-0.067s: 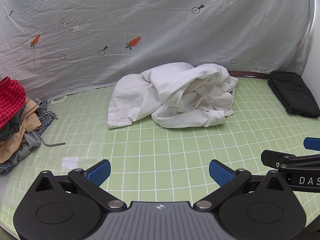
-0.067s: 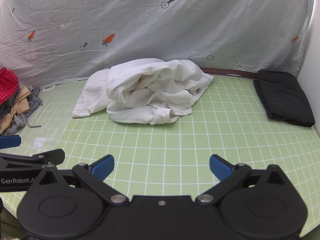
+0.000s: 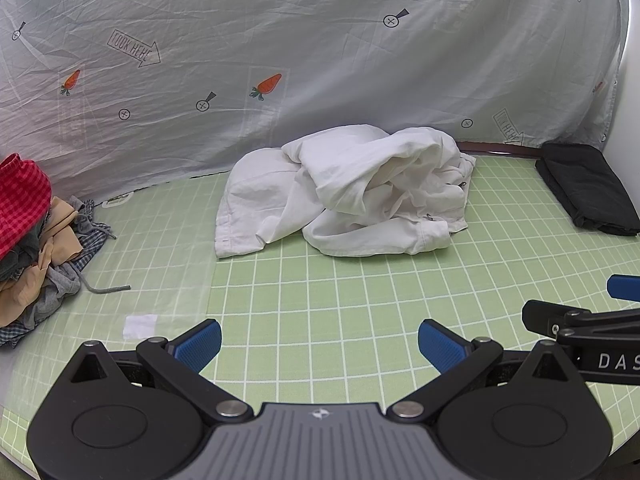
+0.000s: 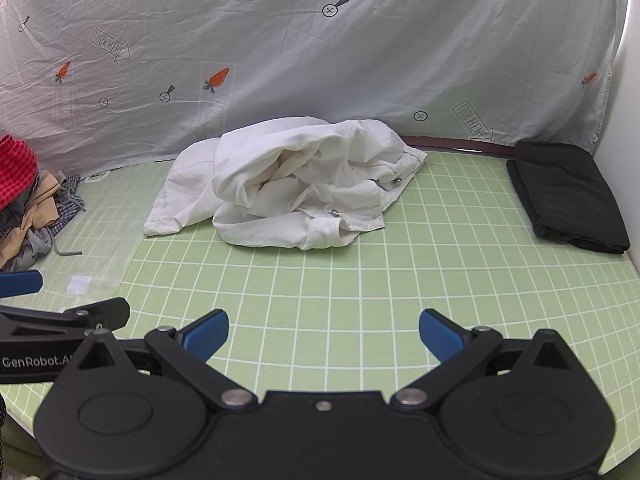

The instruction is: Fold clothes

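hovering w/ both left gripper & right gripper spread wide, empty, near crumpled white garment.

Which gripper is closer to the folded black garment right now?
Right. The right gripper hangs open, with the black garment ahead to its right; the left gripper, open too, sits farther left.

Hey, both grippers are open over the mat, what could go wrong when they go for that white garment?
The white garment is bunched in layers, so a pinch may catch several at once and it won't spread. Its metal hooks could snag. Dragging it sideways may disturb the black stack or the pile.
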Action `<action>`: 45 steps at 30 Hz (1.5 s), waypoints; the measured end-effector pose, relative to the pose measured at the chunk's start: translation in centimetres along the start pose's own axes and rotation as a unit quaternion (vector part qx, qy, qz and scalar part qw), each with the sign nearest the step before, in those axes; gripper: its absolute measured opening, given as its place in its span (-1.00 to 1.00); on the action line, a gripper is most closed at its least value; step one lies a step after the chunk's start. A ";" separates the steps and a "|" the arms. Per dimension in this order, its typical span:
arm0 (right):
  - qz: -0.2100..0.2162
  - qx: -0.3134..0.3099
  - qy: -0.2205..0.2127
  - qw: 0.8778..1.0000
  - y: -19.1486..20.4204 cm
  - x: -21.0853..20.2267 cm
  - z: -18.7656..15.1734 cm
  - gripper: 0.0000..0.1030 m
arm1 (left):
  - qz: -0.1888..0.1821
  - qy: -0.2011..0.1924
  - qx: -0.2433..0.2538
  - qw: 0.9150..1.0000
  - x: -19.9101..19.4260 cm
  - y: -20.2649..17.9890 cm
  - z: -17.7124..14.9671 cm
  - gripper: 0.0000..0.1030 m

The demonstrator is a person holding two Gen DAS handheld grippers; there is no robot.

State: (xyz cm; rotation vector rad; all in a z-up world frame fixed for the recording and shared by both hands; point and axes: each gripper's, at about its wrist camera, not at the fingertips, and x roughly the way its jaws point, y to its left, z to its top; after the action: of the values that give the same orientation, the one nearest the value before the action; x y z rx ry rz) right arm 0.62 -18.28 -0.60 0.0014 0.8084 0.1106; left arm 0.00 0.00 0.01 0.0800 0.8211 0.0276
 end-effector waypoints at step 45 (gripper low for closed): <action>0.001 -0.003 -0.002 1.000 -0.1 -0.1 -0.2 0.99 | 0.001 0.000 0.003 1.000 0.0 0.0 0.1 1.00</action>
State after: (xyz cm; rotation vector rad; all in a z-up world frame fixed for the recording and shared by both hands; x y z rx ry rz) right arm 0.45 -18.36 -0.67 -0.0022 0.8034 0.1154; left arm 0.10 -0.02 0.08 0.0857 0.8221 0.0276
